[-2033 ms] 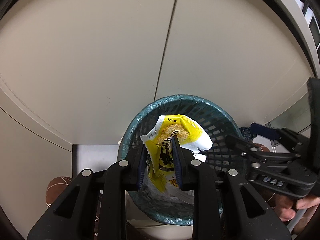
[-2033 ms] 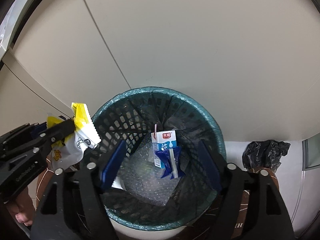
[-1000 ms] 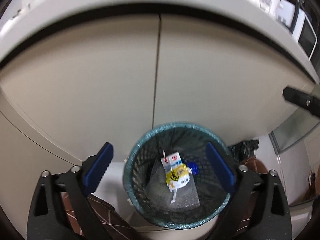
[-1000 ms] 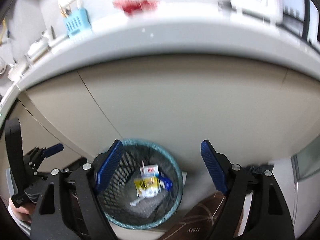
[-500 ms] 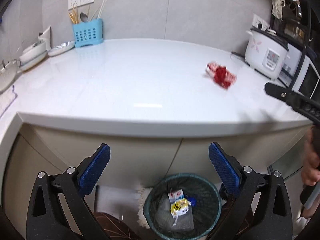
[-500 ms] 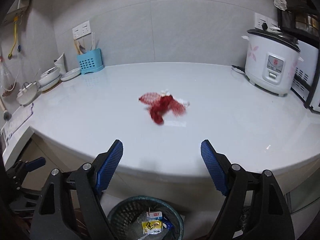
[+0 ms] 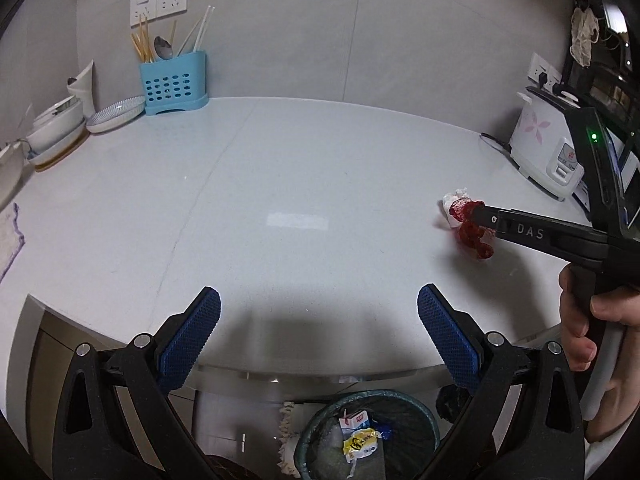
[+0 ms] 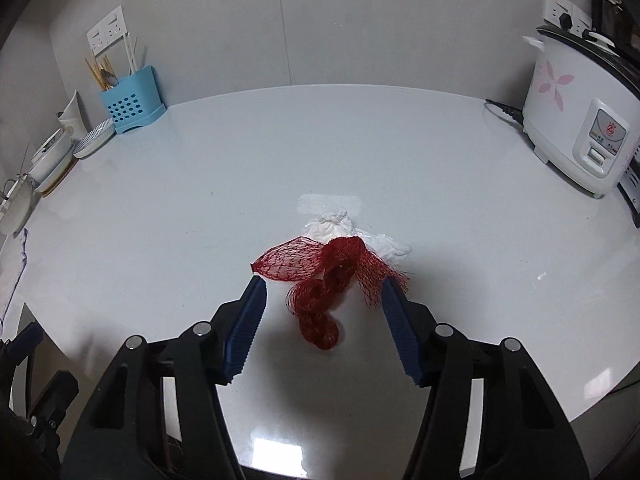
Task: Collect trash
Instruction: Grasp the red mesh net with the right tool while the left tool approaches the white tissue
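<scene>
Looking along the left tool (image 7: 318, 334), its two blue-padded fingers stand wide apart with nothing between them, above the near edge of the pale grey glossy worktop (image 7: 280, 184). Below and just beyond the tool's right finger, under the worktop's edge, sits the round teal mesh waste bin (image 7: 420, 410), with a small white milk carton (image 7: 354, 418) and a yellow snack wrapper (image 7: 360, 444) inside. Far off to the tool's right lies the crumpled red net bag (image 7: 472, 236) against a wad of white tissue paper (image 7: 454, 206); the black right tool (image 7: 478, 216), held in a person's hand (image 7: 592, 320), has its tips at that net. Beyond the left tool's left finger, at the wall, stand a light blue perforated cutlery holder (image 7: 174, 80) and stacked white bowls (image 7: 56, 128); at the far right stands a white rice cooker with a pink flower print (image 7: 540, 140).

From the right tool (image 8: 322, 296), the fingers are partly apart, having just been closing, and the red net bag (image 8: 324, 276) lies between them on the worktop (image 8: 240, 184). The left fingertip is just beside the net's flat loose end and the right fingertip is at its frayed end; whether either pad touches the mesh cannot be told, and the twisted middle hangs free in the gap. The white tissue paper (image 8: 332, 224) lies just beyond the net, ahead of the fingertips. The rice cooker (image 8: 576, 120) stands well off to the right, the cutlery holder (image 8: 130, 102) well off to the left.
</scene>
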### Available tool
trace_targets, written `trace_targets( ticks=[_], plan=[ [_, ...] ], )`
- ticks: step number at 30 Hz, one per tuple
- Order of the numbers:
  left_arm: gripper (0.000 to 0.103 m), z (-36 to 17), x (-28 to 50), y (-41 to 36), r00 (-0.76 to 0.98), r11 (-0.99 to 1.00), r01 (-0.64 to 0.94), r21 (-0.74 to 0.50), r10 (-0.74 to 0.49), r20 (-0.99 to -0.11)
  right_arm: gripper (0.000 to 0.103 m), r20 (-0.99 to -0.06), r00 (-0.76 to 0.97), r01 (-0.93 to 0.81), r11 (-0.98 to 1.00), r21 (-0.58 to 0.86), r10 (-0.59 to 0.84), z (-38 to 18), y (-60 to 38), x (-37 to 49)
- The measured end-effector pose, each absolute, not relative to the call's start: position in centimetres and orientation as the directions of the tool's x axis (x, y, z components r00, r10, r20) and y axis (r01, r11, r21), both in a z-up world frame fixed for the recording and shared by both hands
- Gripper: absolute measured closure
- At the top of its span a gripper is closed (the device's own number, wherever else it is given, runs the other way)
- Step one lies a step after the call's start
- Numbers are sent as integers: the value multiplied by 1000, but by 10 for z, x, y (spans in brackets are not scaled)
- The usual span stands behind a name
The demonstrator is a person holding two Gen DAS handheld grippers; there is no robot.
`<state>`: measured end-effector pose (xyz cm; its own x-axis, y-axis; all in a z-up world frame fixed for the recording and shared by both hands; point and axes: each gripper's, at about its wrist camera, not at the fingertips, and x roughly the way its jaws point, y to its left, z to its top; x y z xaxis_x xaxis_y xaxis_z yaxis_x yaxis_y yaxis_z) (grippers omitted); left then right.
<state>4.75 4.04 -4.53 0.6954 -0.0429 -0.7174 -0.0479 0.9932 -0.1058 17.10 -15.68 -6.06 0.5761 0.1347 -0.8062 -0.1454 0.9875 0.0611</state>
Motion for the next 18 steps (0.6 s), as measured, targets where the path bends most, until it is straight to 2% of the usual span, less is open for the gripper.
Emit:
trace_targets(
  ticks=[6,10,18],
  plan=[
    [6,-53,54,40,683,994,-47,-102,-43,-730,66,-838,528,-135,988,73,134,-81,-153,186],
    [6,-52,52,34,682,995,-45,-94,-38,-730,86,-846,511,-128,987,99,152,-87,-157,186],
    [6,-44,53,28,690,996,-37,-77,-31,-723,90,-819,546,-143,983,116,176,-72,-173,168]
  ],
)
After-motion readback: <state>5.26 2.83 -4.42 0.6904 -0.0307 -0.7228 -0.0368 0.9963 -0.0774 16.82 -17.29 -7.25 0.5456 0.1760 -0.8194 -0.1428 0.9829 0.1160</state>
